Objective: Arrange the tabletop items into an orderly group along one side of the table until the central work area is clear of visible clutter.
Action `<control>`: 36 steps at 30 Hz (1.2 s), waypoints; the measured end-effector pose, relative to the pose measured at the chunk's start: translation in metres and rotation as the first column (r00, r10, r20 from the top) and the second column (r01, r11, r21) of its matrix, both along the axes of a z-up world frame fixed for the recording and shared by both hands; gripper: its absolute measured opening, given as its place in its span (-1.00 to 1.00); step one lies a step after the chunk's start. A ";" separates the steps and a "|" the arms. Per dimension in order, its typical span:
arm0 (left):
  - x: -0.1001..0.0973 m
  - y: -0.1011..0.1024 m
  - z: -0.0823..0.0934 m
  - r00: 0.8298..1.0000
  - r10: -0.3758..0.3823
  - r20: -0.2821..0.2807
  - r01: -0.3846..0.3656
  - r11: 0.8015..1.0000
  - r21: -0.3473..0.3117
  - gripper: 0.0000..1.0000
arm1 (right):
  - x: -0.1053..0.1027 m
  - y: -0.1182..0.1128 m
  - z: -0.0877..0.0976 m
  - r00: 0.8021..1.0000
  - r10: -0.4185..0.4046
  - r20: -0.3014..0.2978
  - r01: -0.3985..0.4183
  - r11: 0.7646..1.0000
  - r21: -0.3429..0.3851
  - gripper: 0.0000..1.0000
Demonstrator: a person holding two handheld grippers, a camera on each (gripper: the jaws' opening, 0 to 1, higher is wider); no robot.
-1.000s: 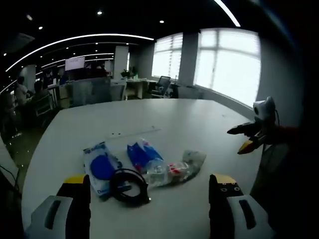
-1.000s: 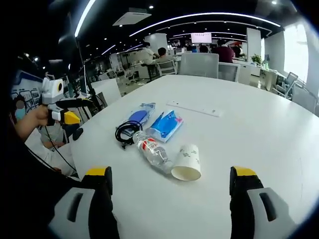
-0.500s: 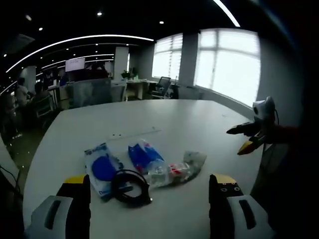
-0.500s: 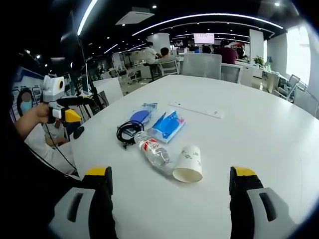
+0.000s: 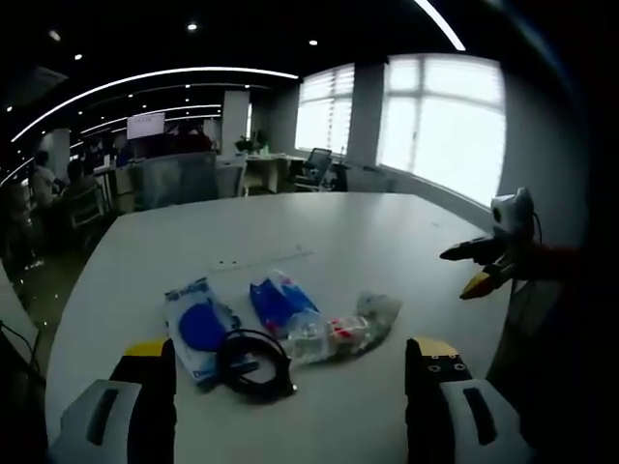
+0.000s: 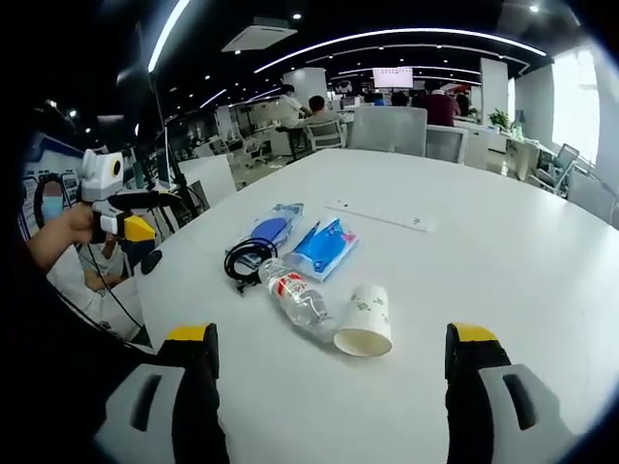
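Note:
Several items lie bunched on the white table (image 6: 503, 242). In the right gripper view these are a tipped paper cup (image 6: 366, 319), a lying plastic bottle (image 6: 295, 295), a blue tissue pack (image 6: 324, 248), a clear bag with a blue item (image 6: 271, 227) and a coiled black cable (image 6: 247, 259). The left gripper view has the same cup (image 5: 375, 311), bottle (image 5: 324, 333), tissue pack (image 5: 279, 302), bag (image 5: 198, 327) and cable (image 5: 253, 360). My left gripper (image 5: 288, 348) is open just short of the cable. My right gripper (image 6: 331, 333) is open near the cup, holding nothing.
A thin white strip (image 6: 379, 216) lies flat beyond the cluster. The left gripper (image 6: 121, 213) is held by a hand off the table's left edge, and the right gripper (image 5: 484, 263) hovers at the table's right edge. Office chairs and desks (image 6: 387, 121) stand behind.
The right gripper view has shifted slightly with the hand. Nothing on the table has moved, and both grippers stay open.

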State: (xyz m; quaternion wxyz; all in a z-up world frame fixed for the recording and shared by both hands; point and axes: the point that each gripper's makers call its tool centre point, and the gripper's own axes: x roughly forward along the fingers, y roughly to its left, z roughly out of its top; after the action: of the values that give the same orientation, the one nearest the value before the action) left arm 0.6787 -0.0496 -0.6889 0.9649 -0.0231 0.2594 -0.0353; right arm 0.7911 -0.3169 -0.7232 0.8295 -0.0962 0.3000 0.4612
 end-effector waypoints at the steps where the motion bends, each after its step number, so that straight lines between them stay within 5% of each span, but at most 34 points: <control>1: 0.001 0.001 0.002 1.000 0.006 0.008 -0.006 1.000 -0.001 0.95 | 0.000 0.000 -0.001 1.000 0.000 -0.003 0.000 1.000 0.000 0.88; 36: 0.000 0.006 0.004 1.000 0.023 0.018 -0.023 1.000 0.007 0.99 | 0.004 0.004 -0.004 1.000 0.029 0.000 -0.029 1.000 -0.009 0.88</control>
State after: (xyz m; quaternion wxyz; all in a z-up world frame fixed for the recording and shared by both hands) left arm 0.6790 -0.0432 -0.6850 0.9676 -0.0225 0.2505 -0.0233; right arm 0.7948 -0.3131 -0.7270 0.8221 -0.1045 0.3008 0.4720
